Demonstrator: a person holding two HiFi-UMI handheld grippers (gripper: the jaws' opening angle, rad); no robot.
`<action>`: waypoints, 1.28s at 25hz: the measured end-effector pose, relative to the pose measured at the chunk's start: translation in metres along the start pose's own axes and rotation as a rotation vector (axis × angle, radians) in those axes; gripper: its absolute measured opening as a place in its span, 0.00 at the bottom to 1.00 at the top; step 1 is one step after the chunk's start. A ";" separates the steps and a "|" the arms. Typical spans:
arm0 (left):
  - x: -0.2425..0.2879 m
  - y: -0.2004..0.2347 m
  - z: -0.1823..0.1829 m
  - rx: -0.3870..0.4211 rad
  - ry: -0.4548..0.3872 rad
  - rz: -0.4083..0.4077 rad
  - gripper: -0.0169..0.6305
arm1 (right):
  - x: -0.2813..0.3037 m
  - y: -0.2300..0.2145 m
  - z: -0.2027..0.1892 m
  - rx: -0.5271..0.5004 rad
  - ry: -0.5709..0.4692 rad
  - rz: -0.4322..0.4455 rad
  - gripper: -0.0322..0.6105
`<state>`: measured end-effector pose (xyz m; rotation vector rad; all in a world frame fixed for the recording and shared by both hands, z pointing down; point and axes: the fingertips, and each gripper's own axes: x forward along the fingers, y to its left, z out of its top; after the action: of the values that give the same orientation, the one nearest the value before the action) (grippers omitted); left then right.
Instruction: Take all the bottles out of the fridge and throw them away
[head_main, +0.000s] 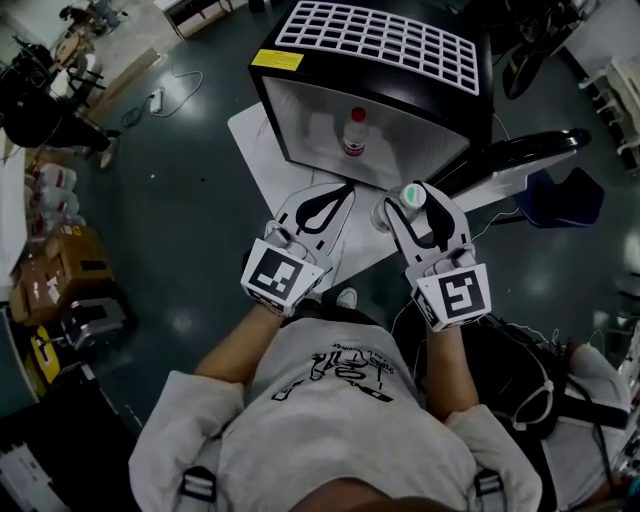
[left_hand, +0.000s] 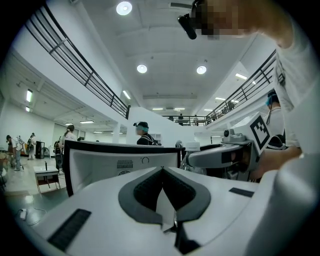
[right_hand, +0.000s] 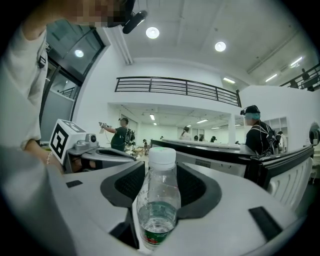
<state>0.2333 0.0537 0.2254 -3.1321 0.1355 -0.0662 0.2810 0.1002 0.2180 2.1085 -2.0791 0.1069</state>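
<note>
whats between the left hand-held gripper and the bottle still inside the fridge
Nothing stands there. In the head view, only the fridge's bare white inner floor lies between the left hand-held gripper and the red-labelled bottle.

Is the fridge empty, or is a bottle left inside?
Not empty: one bottle stands upright inside the fridge; the right gripper holds a second bottle outside it.
</note>
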 end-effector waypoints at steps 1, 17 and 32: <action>-0.002 -0.001 -0.002 -0.004 0.004 0.011 0.05 | 0.000 0.002 0.000 -0.002 -0.001 0.012 0.38; -0.039 0.002 -0.009 -0.022 0.006 0.177 0.05 | 0.005 0.034 0.005 -0.034 -0.021 0.170 0.38; -0.094 0.029 -0.002 -0.033 -0.018 0.266 0.05 | 0.032 0.092 0.021 -0.062 -0.036 0.282 0.38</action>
<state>0.1375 0.0329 0.2230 -3.1130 0.5558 -0.0349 0.1879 0.0647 0.2101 1.7848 -2.3566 0.0416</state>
